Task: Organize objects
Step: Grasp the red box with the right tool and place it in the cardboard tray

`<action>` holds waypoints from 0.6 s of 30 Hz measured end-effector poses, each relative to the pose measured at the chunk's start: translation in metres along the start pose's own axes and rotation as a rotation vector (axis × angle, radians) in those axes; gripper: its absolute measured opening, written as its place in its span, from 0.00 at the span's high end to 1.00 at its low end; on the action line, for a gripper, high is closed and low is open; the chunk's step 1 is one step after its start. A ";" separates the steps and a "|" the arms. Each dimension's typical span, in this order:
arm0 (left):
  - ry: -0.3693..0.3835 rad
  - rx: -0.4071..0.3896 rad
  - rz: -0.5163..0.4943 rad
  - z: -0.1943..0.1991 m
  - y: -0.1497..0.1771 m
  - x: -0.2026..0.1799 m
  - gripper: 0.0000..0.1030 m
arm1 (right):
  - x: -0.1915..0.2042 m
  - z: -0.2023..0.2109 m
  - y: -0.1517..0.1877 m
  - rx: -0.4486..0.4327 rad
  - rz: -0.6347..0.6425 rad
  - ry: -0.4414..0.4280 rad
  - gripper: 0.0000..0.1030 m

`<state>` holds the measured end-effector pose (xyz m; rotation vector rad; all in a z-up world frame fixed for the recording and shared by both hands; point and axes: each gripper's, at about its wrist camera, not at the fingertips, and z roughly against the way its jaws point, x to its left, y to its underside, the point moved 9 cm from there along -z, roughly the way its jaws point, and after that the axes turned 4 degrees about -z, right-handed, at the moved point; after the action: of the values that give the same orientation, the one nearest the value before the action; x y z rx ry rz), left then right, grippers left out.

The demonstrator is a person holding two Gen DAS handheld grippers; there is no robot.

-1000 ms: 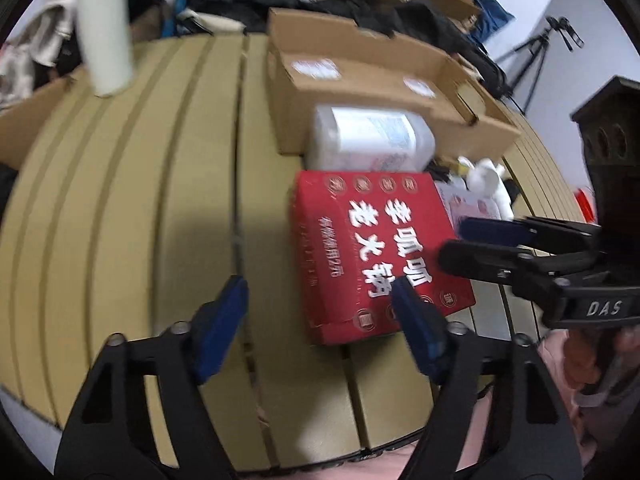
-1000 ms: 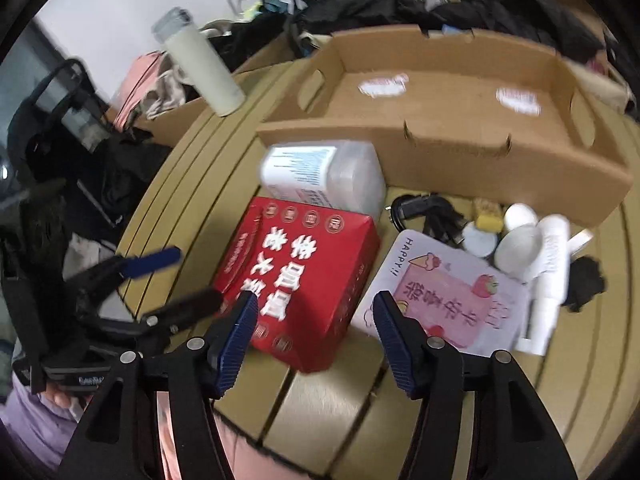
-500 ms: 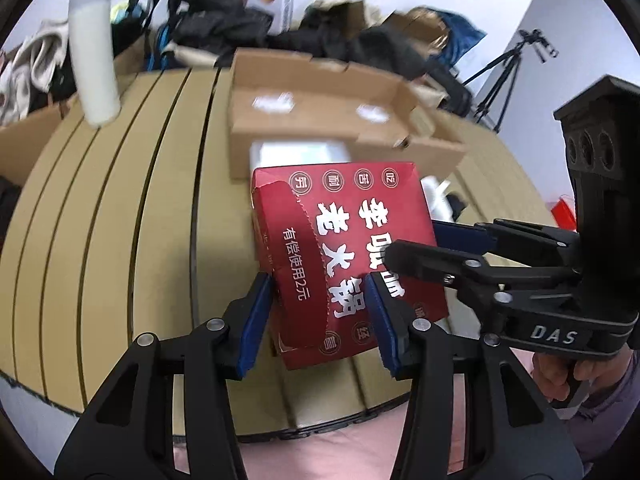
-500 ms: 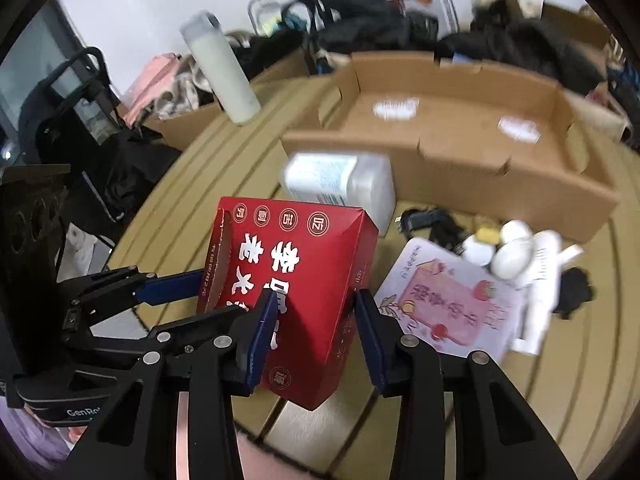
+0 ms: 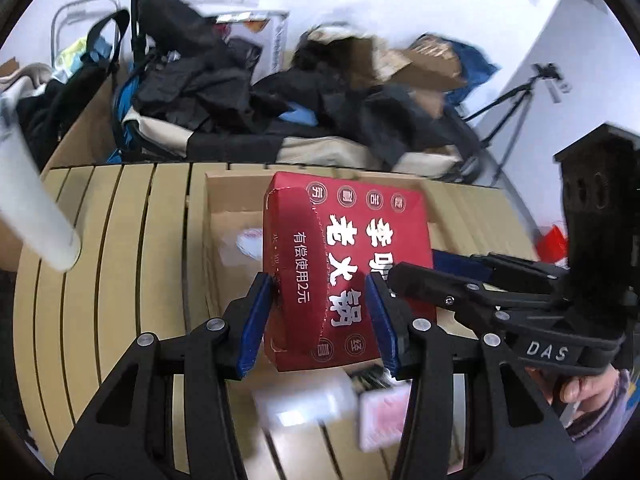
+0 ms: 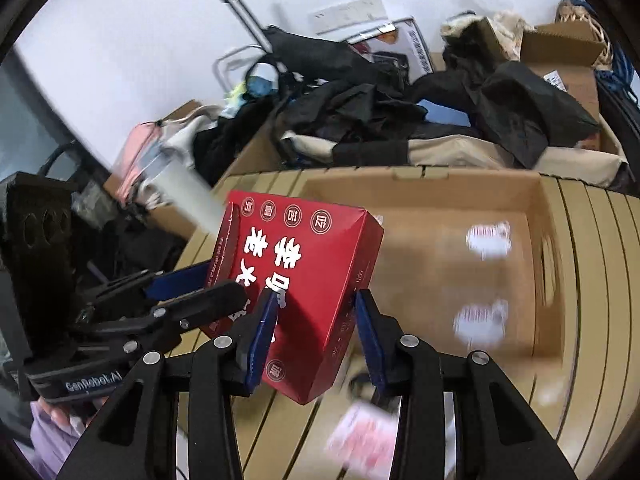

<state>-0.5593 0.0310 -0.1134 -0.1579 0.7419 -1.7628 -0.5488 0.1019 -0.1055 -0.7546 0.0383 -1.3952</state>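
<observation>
A red box point(image 5: 348, 268) with white Chinese lettering is held in the air above the slatted table. My left gripper point(image 5: 320, 320) is shut on its near left corner. My right gripper point(image 6: 316, 332) is shut on its near right corner, where the red box point(image 6: 304, 276) tilts. Behind it lies an open shallow cardboard tray point(image 6: 460, 256), also in the left wrist view point(image 5: 228, 216). The right gripper shows in the left wrist view point(image 5: 460, 276), and the left gripper in the right wrist view point(image 6: 188, 292).
A clear plastic bottle point(image 5: 304, 400) and a pink card point(image 5: 380, 416) lie blurred on the table below the box. A white tumbler point(image 5: 32, 208) stands at the left. Piled clothes and boxes point(image 5: 280, 100) lie behind the table. A tripod point(image 5: 516, 120) stands at the right.
Both grippers closed on the red box and lifted it off the table toward the cardboard tray. The bottle and card now lie below it.
</observation>
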 end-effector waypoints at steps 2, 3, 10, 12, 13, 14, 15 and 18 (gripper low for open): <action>-0.051 0.040 0.025 -0.031 -0.011 0.021 0.63 | -0.011 -0.036 -0.018 0.035 -0.002 0.027 0.58; -0.077 0.065 0.036 -0.045 -0.013 0.032 0.62 | -0.015 -0.050 -0.022 0.049 -0.008 0.029 0.58; -0.126 0.074 0.067 -0.067 -0.008 0.061 0.45 | -0.049 -0.133 -0.028 0.163 -0.097 -0.008 0.57; -0.177 0.050 0.052 -0.054 -0.005 0.055 0.34 | -0.063 -0.132 -0.026 0.155 -0.095 0.055 0.51; -0.201 0.026 0.031 -0.045 -0.006 0.051 0.34 | -0.067 -0.130 -0.027 0.148 -0.103 0.066 0.50; -0.210 0.005 0.009 -0.035 -0.007 0.045 0.33 | -0.071 -0.122 -0.027 0.137 -0.114 0.064 0.50; -0.220 -0.012 -0.003 -0.025 -0.008 0.041 0.31 | -0.074 -0.114 -0.026 0.131 -0.114 0.069 0.50; -0.251 -0.068 -0.026 0.018 -0.012 0.030 0.18 | -0.079 -0.072 -0.027 0.089 -0.076 0.111 0.36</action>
<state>-0.5704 -0.0023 -0.1006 -0.4287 0.6195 -1.7044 -0.6209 0.1399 -0.1791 -0.6100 0.0342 -1.5000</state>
